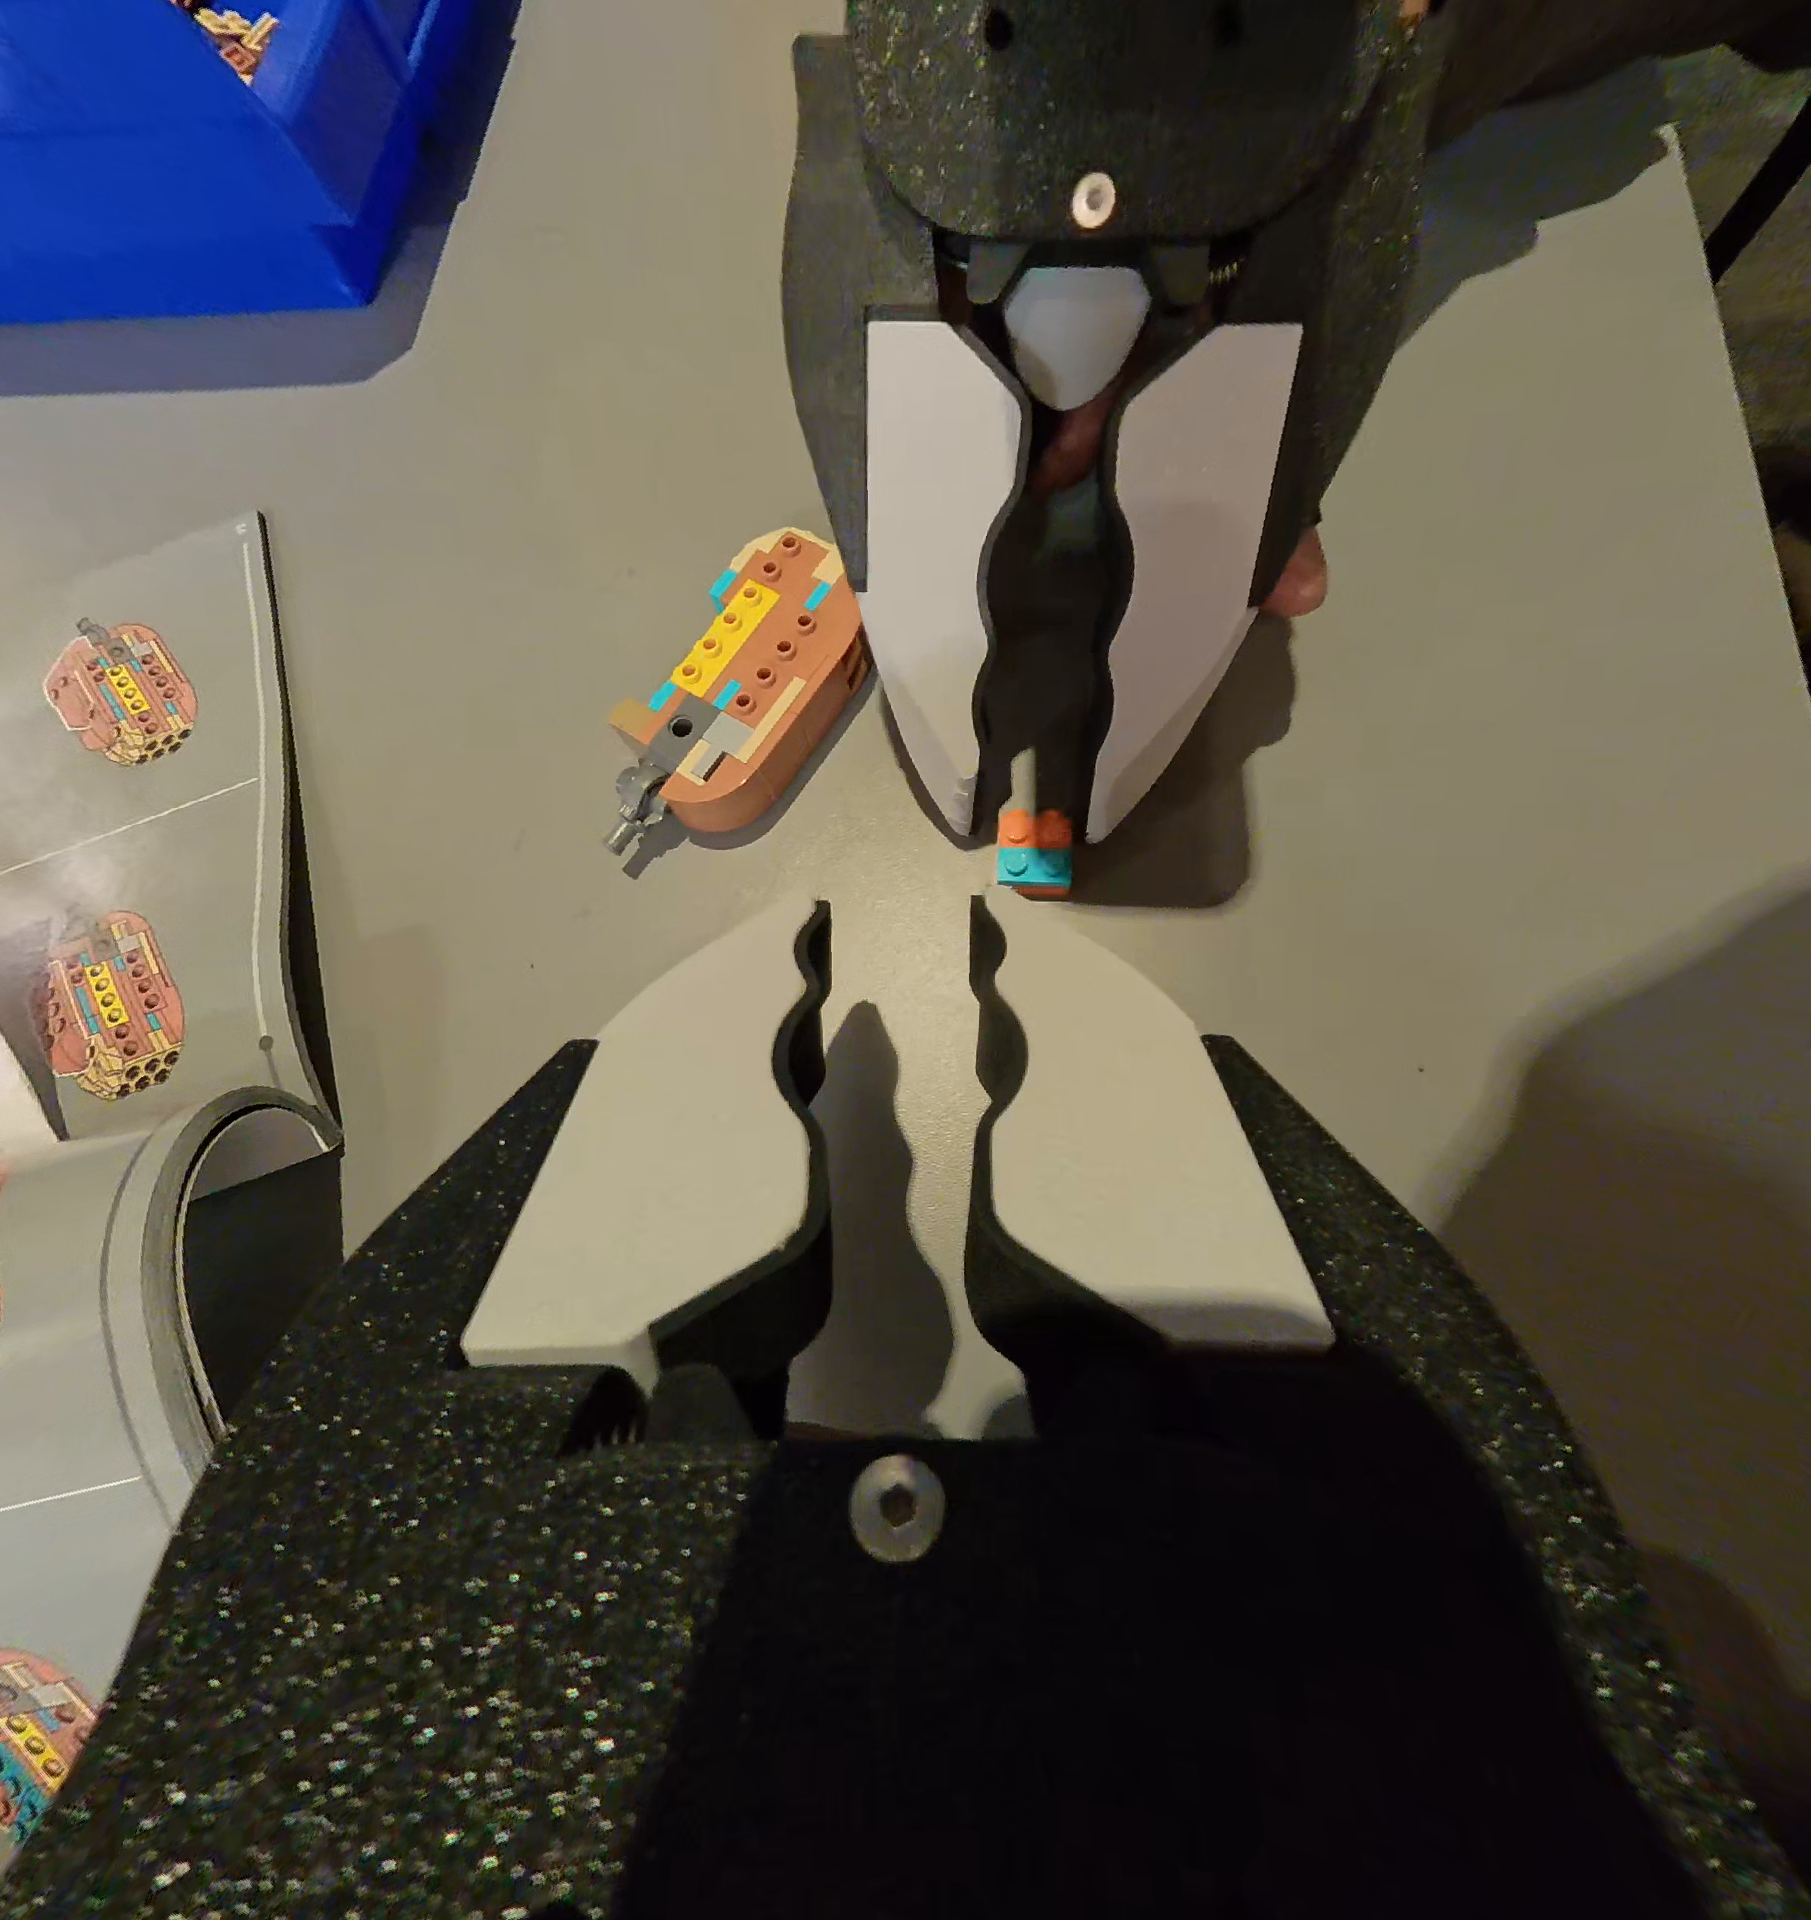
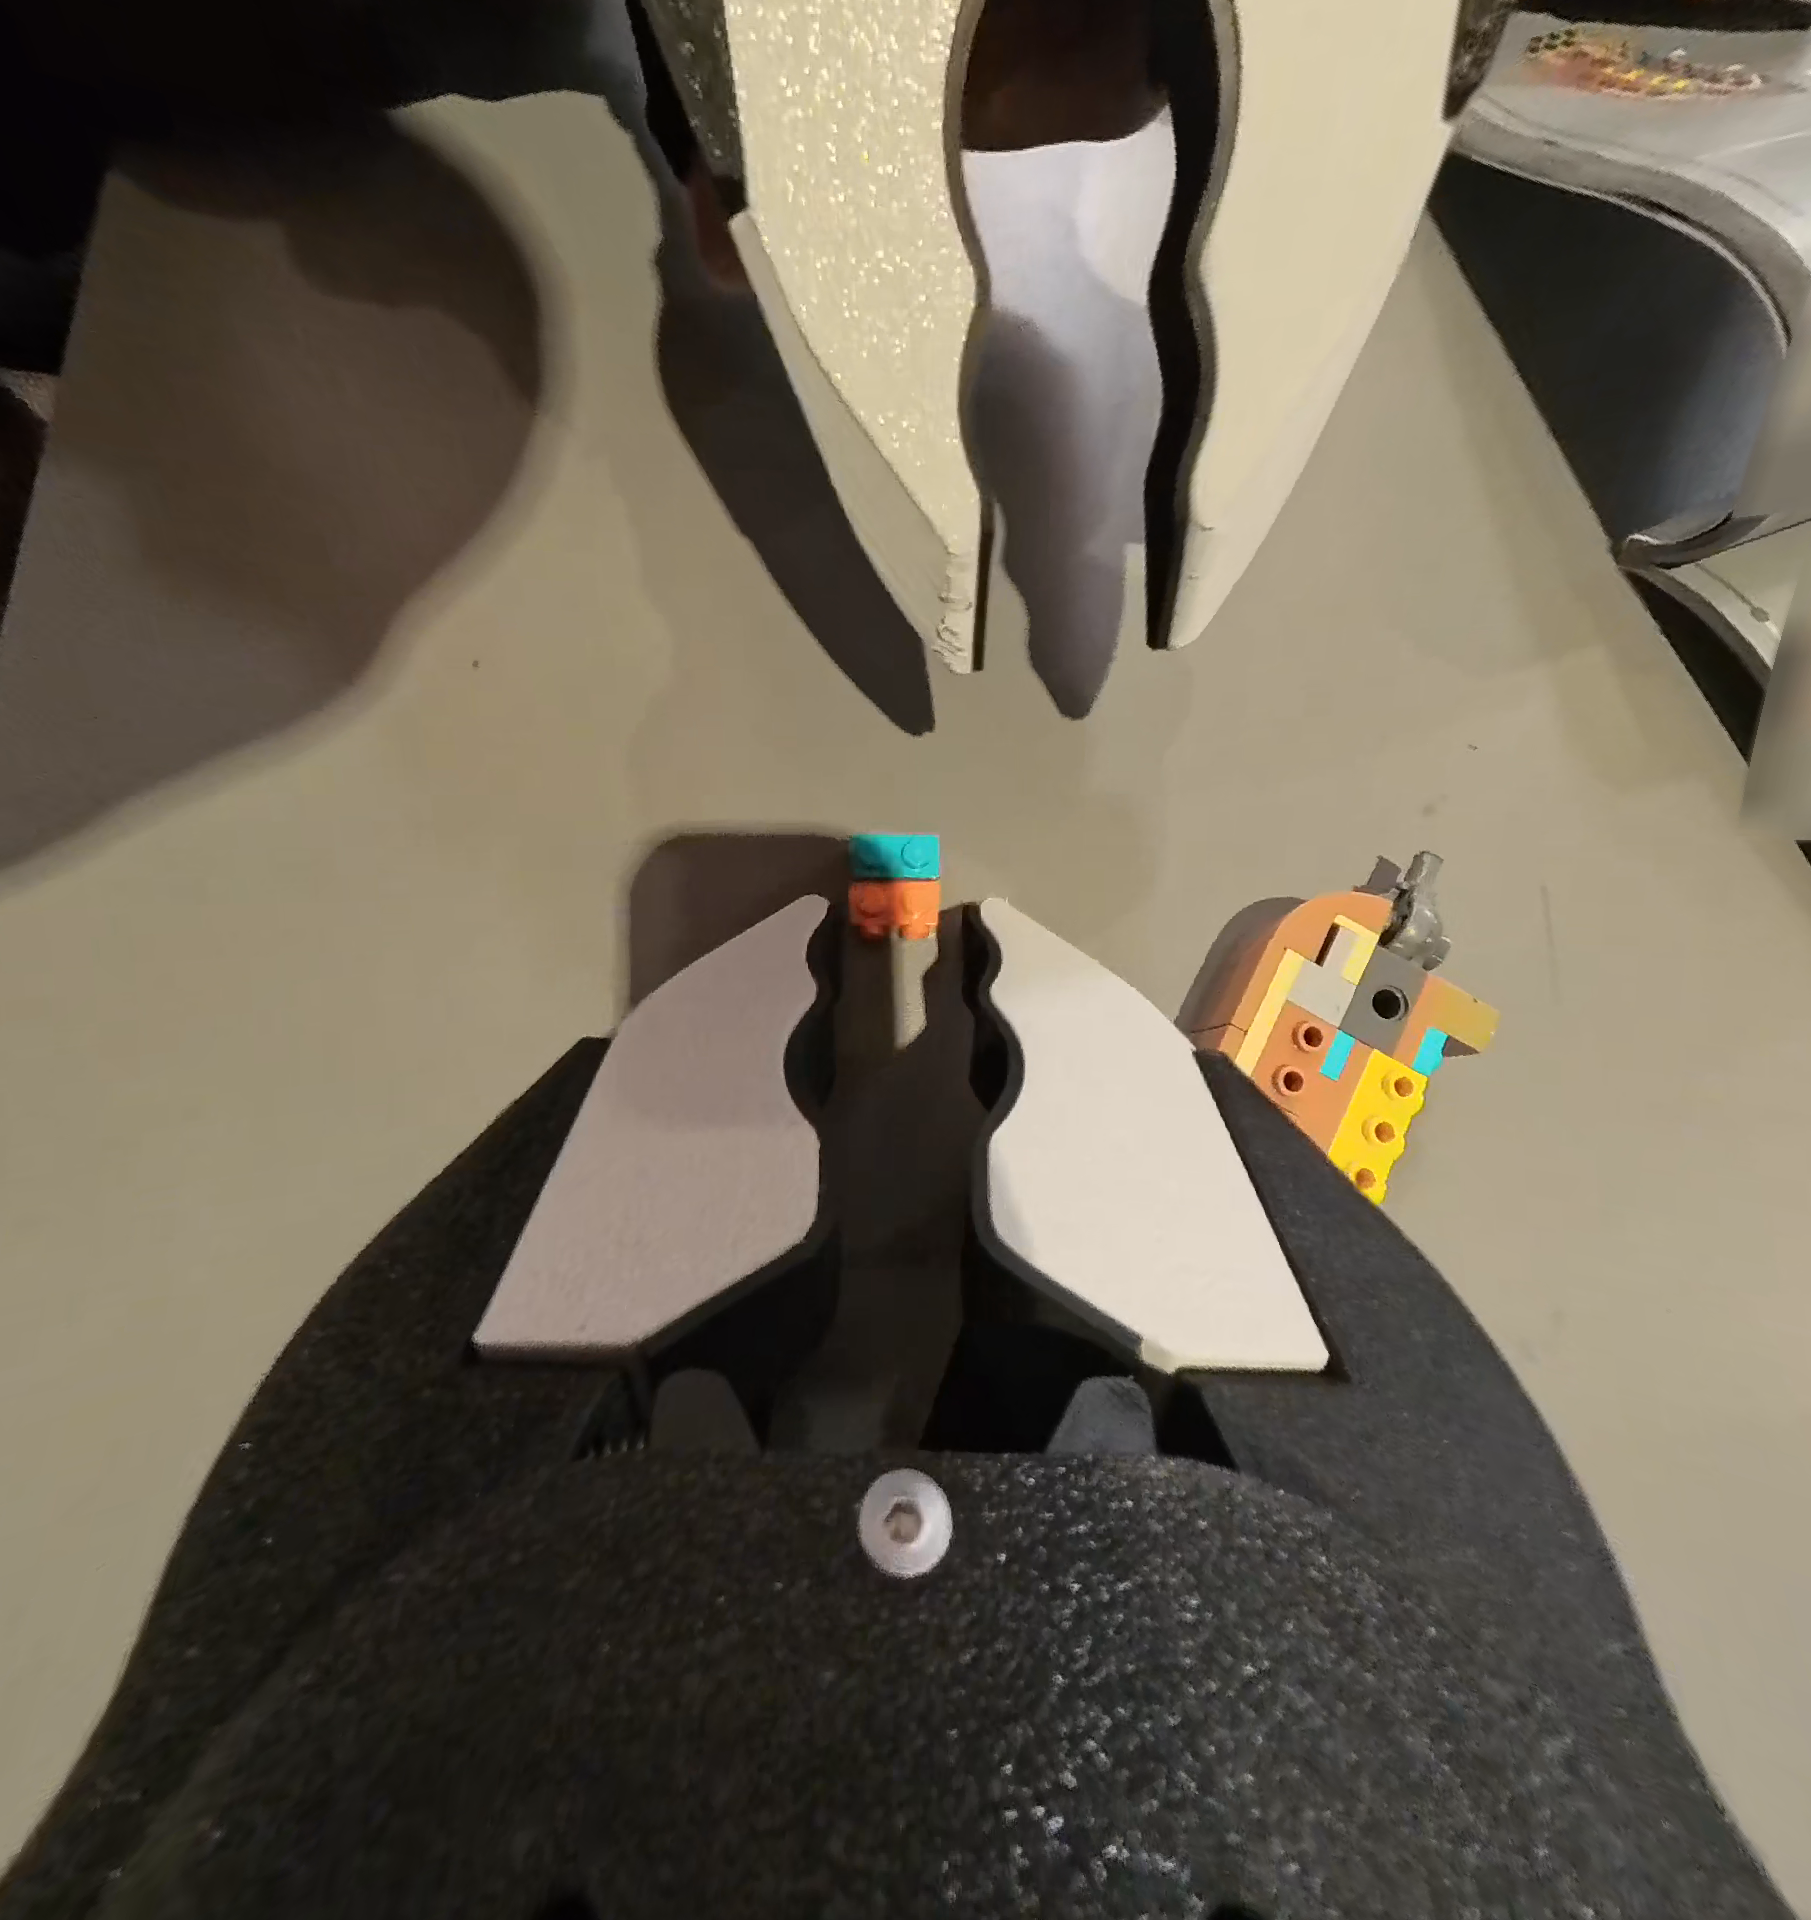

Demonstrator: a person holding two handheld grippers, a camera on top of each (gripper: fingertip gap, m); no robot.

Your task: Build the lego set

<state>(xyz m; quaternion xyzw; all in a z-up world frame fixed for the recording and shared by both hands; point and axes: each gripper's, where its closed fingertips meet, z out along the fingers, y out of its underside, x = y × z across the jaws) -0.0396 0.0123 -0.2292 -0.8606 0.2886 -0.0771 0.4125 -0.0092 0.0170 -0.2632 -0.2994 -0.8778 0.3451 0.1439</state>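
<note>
A small orange-and-teal brick stack [image 2: 893, 878] sticks out from the tips of my right gripper [image 2: 901, 909], whose jaws close on its sides just above the grey table. In the left wrist view the same stack [image 1: 1034, 860] hangs at the tips of the right gripper [image 1: 1034, 831], facing me. My left gripper [image 1: 899, 914] is open and empty, tips a short way in front of the stack; it also shows in the right wrist view [image 2: 1067, 634]. A brown LEGO model [image 1: 745, 686] with a yellow strip lies on the table, beside my right gripper [image 2: 1337, 1039].
An open instruction booklet [image 1: 122, 831] lies at the left, curled at its edge. A blue bin [image 1: 153, 156] with loose parts stands at the far left. The table edge [image 1: 1763, 520] runs along the right. A person's finger [image 1: 1296, 582] shows behind the right gripper. My right fingertips sit around 5 centimeters from my left ones.
</note>
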